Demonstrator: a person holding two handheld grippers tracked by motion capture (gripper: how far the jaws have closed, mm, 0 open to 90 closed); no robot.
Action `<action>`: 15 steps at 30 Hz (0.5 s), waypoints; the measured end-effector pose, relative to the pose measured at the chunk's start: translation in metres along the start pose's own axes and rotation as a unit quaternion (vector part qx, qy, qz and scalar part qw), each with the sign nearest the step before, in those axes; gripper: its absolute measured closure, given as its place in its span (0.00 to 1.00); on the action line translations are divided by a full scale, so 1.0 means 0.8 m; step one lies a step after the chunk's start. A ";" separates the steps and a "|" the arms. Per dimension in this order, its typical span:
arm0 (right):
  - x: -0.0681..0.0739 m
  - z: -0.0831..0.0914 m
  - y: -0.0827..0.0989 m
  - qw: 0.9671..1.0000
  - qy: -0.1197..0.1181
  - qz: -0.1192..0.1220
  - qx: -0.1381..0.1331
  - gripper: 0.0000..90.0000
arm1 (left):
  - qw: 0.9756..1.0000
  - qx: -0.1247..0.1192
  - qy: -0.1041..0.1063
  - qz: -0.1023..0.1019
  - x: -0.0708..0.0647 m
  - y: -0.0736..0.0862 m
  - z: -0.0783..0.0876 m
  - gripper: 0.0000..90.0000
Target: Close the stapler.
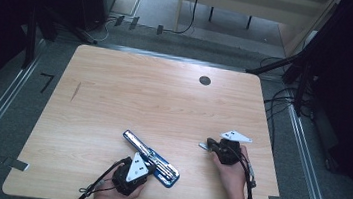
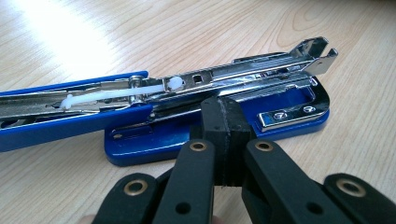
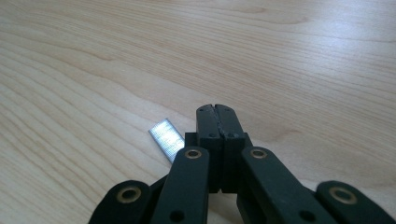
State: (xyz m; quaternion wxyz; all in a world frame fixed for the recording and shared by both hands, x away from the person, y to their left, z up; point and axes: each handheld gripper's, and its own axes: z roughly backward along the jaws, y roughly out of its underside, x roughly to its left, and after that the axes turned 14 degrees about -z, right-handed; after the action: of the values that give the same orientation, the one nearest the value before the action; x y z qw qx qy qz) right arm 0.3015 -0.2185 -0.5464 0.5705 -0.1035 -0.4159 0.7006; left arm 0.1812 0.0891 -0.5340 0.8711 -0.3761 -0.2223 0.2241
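Fingers of both grippers are clenched on nothing: the left gripper (image 2: 223, 135) rests its closed tips just in front of the stapler (image 2: 196, 102), and the right gripper (image 3: 216, 122) hovers with its tips just beside the strip of staples (image 3: 166, 138), well apart from the stapler. Swung open on the pale wooden surface (image 1: 164, 103), the stapler has its blue plastic top folded back and its shiny chrome channel bared, probably to take the strip. Its base is glossy blue with a small steel plate near the front. Flat, grey and finely ribbed, the strip lies ready for pickup.
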 end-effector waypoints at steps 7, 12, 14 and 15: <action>0.005 0.004 0.006 1.000 -0.004 0.002 0.001 1.00 | 1.000 0.000 0.000 0.000 0.000 0.000 0.000 1.00; 0.007 0.006 0.010 1.000 -0.008 0.004 0.000 1.00 | 1.000 0.000 0.000 0.000 0.000 0.000 0.000 1.00; 0.008 0.006 0.011 1.000 -0.008 0.005 0.000 1.00 | 1.000 0.000 0.000 0.000 0.000 0.000 0.000 1.00; 0.009 0.008 0.012 1.000 -0.008 0.001 -0.001 1.00 | 1.000 0.001 0.000 0.000 0.000 0.000 0.000 1.00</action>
State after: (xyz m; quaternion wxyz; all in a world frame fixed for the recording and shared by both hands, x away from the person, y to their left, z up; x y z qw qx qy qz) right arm 0.2884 -0.2153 -0.5473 0.5662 -0.0987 -0.4208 0.7019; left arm 0.1812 0.0891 -0.5339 0.8716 -0.3756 -0.2220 0.2236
